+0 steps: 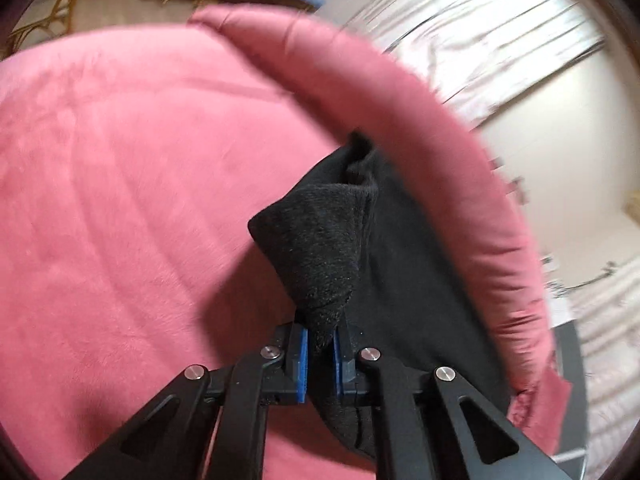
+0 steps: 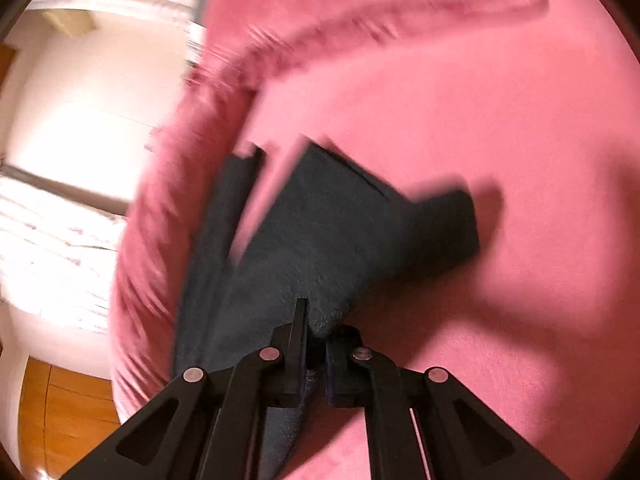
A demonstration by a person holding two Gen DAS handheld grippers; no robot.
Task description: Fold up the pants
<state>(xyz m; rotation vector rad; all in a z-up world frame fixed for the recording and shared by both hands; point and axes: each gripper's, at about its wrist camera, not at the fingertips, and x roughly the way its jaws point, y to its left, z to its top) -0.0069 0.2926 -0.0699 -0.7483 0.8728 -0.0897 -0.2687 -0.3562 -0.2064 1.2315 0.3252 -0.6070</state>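
Left wrist view: left claw (image 1: 320, 344) is clamped on a bunched corner of the black pants (image 1: 320, 252), blue pads (image 1: 305, 356) pinching the fleecy fabric between them. The pants rise from the claw at lower center toward mid-frame, the rest draping to the right and down past the claw. Under it is a pink plush cushion (image 1: 120, 200) with a raised padded rim (image 1: 400, 92) arcing from upper center to lower right. White curtains (image 1: 500, 28) sit upper right, blurred.

Right wrist view: right claw (image 2: 316, 336) is closed on another part of the pants (image 2: 320, 232), cloth caught between the jaws at lower center. The dark fabric fans up and right over the pink cushion (image 2: 520, 140), with one strip hanging along the left toward the rim (image 2: 168, 208). Wood floor (image 2: 60, 408) shows lower left. Heavy blur, so exact edges are hard to tell.

Step in hand, my read: both corners gripped, lifting to carry one end over for a fold. To do it well:
- keep both claws level with each other so the edge stays straight
- hold the cloth taut between them, no sag
- lift enough that the trailing part clears the rim and doesn't drag
- lay it down edge on edge before releasing

Risk: a thick bunched grip may slip or leave a lumpy crease.
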